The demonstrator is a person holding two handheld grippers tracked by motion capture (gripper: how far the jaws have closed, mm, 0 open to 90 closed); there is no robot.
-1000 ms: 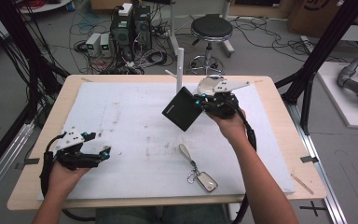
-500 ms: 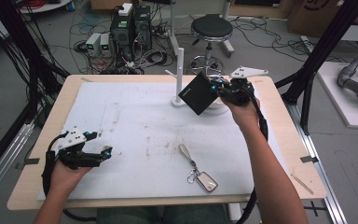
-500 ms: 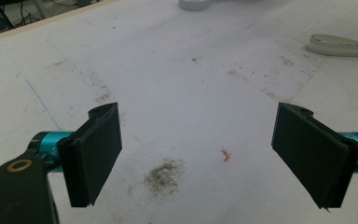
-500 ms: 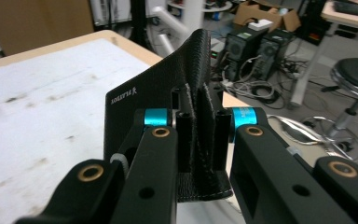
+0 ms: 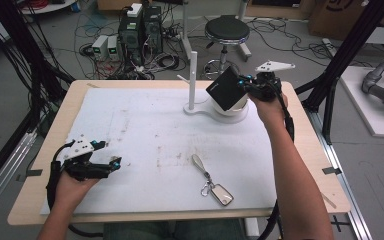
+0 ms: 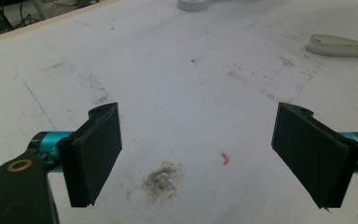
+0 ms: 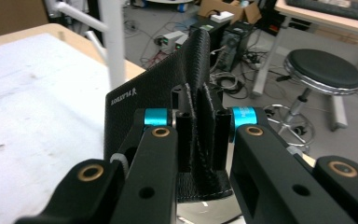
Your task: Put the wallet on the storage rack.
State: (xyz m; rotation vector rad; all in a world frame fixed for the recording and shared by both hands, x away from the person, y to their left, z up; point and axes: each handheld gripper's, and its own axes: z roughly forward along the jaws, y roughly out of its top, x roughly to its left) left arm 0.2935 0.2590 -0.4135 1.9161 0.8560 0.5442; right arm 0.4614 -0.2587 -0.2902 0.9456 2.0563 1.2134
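- We have the right gripper [image 5: 246,88] clamped on the black wallet [image 5: 224,89], held up over the white stand [image 5: 194,80] at the bench's far edge, likely to hang or rest it there.
- Left gripper [image 5: 111,165], jaws apart and empty, sits parked near the bench's near-left corner, out of the way.
- Key fob [image 5: 221,193] lies near the near edge, untouched.

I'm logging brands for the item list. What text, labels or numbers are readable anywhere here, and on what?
Black leather wallet, clamped in the right gripper: a short pale embossed word near its upper corner, seen upside down and too blurred to read reliably.
Key fob on the table: no text legible.
Computer towers on the floor: no readable markings.
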